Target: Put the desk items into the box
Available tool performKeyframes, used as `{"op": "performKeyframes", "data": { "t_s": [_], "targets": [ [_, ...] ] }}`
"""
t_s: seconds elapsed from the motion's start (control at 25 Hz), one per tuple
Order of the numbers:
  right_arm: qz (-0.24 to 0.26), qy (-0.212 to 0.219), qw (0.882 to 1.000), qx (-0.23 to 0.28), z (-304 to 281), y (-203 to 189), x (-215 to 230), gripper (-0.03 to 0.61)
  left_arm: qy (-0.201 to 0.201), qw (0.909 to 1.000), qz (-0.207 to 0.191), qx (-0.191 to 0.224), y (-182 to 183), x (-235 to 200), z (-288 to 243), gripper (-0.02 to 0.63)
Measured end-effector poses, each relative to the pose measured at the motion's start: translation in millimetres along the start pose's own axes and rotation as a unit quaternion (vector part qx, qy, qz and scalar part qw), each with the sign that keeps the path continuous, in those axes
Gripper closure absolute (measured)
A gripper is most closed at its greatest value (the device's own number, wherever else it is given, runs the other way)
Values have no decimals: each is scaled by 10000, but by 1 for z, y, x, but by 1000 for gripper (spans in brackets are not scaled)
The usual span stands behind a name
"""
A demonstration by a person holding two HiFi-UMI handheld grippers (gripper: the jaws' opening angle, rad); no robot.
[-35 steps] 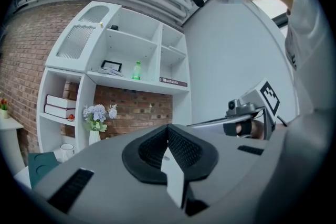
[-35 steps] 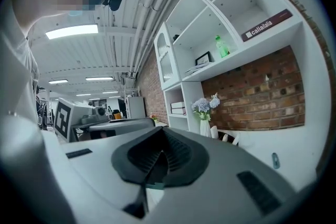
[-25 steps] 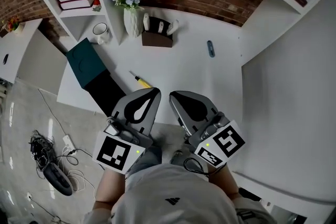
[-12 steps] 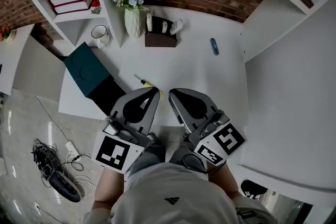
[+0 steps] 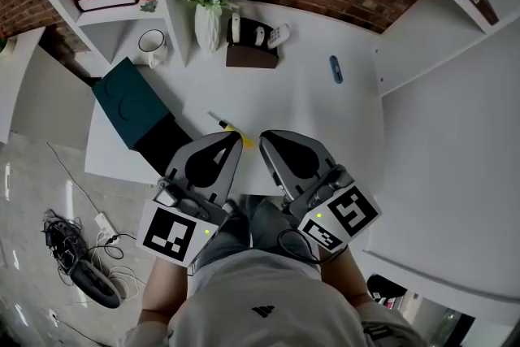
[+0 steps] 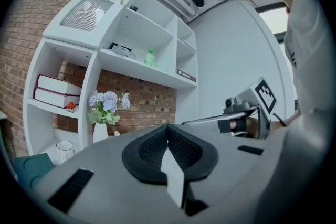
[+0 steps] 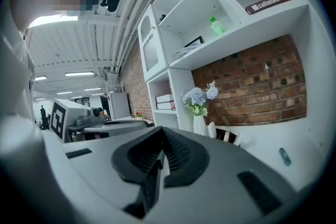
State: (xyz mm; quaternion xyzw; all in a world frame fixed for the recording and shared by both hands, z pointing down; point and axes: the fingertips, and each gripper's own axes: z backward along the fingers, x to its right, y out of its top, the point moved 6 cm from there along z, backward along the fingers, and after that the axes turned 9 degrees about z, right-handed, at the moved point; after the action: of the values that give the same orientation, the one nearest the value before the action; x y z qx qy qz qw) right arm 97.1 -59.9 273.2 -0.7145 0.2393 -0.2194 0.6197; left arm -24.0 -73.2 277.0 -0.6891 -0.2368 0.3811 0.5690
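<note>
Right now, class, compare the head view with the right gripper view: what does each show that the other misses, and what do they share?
Only the head view shows the teal box at the left edge of the desk, the mug beside the shelf unit, the yellow-tipped tool and the cables on the floor. Only the right gripper view shows the green bottle on an upper shelf. Both show the vase of flowers, the brown holder beside it and the small blue item.

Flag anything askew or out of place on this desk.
The teal box sits skewed at the left edge of the desk, seemingly overhanging it. A yellow-handled tool and a blue pen-like item lie loose. Nothing looks spilled or broken.
</note>
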Motion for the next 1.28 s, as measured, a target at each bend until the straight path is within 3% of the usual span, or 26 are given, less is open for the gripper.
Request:
{"op": "performKeyframes", "data": {
  "t_s": [0.28, 0.72, 1.28],
  "targets": [
    [115, 242, 9994, -228, -28, -4, 14, 568, 298, 9995, -19, 78, 4, -17, -2, 601],
    [314, 1104, 9902, -800, -91, -24, 29, 566, 1087, 9938, 207, 132, 0, -56, -4, 601],
    [215, 1541, 9649, -2115, -128, -122, 46, 526, 1613, 9853, 552, -41, -36, -82, -8, 601]
  ]
}}
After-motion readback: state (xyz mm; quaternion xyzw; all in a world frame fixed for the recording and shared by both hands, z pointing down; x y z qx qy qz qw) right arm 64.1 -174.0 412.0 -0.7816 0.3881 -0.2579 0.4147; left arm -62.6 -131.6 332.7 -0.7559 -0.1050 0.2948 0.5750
